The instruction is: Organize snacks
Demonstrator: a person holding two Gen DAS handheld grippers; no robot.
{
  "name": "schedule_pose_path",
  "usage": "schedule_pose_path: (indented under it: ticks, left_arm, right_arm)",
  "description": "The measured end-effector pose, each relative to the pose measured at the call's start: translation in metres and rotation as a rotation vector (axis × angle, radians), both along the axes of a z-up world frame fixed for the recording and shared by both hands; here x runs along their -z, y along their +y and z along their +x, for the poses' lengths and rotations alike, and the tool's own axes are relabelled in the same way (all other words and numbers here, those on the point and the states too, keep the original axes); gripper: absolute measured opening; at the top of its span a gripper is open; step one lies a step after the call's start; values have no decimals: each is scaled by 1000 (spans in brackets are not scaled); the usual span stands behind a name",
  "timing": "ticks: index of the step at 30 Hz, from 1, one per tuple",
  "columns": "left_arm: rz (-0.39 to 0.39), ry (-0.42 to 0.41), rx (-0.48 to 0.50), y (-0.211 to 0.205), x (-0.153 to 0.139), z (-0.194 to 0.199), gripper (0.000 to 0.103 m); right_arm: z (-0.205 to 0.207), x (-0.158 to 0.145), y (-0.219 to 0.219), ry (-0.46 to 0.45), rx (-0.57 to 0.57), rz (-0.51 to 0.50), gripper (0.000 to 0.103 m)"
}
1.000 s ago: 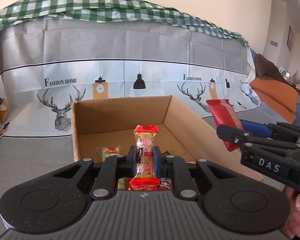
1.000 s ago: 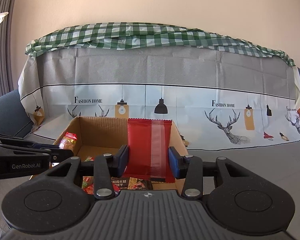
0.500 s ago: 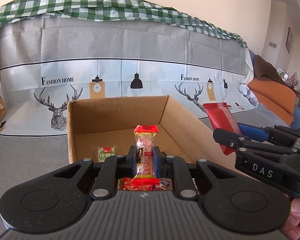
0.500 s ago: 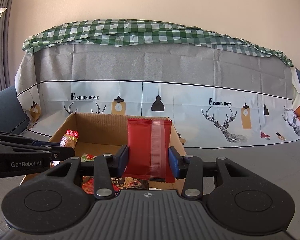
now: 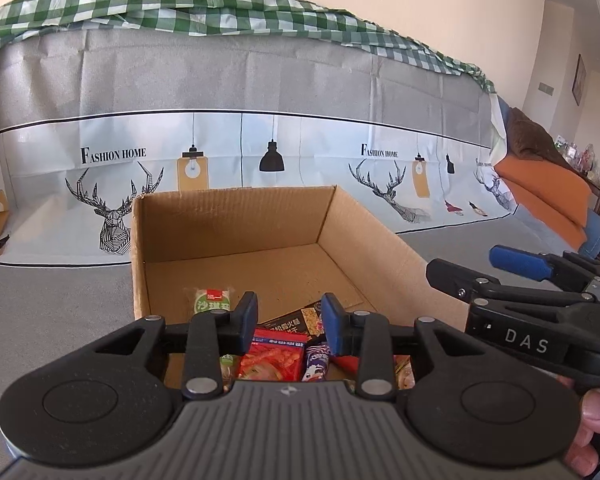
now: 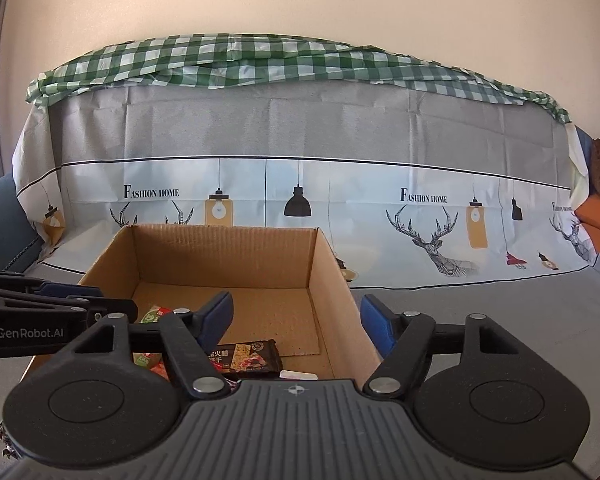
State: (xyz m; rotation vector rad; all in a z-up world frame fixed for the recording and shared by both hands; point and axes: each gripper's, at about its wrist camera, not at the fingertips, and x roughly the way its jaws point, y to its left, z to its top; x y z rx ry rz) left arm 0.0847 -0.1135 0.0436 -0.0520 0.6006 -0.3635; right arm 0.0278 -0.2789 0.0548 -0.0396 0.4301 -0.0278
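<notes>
An open cardboard box [image 5: 236,220] stands on the grey cloth; it also shows in the right wrist view [image 6: 220,252]. Both grippers hover over its near end. My left gripper [image 5: 288,322] is open and empty; below it lie a red snack packet [image 5: 272,360], a purple packet [image 5: 315,362] and a green-labelled packet [image 5: 212,300]. My right gripper [image 6: 296,320] is open and empty above a dark biscuit packet [image 6: 246,356]. The right gripper also shows at the right of the left wrist view [image 5: 512,268].
A sofa draped in a grey and white deer-print cover [image 6: 300,184] with a green checked cloth [image 6: 260,60] rises behind the box. An orange cushion [image 5: 548,188] lies far right. The box's far half has bare cardboard floor [image 5: 260,272].
Both grippers have opened. The small red snack has left my left gripper and the red packet has left my right gripper; both are gone from between the fingers.
</notes>
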Motion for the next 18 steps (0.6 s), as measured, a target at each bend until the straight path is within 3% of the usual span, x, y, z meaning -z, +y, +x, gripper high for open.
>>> schedule_pose_path:
  ticks: [4, 7, 9, 13, 15, 18]
  left_arm:
    - [5, -3, 1, 1, -1, -2, 47]
    - [20, -16, -1, 3, -2, -6, 66]
    - [35, -37, -12, 5, -3, -11, 82]
    - [53, -64, -27, 12, -7, -26, 91]
    - [65, -88, -37, 16, -10, -37, 101]
    - [93, -146, -59, 18, -15, -56, 102]
  right_arm:
    - [-1, -1, -1, -7, 14, -2, 94]
    - [-2, -1, -2, -5, 24, 1, 101]
    - [-4, -1, -3, -8, 28, 2, 102]
    - [-11, -4, -5, -22, 35, 9, 102]
    - [-16, -6, -7, -33, 40, 24, 102]
    - [-24, -11, -13, -33, 39, 68, 102]
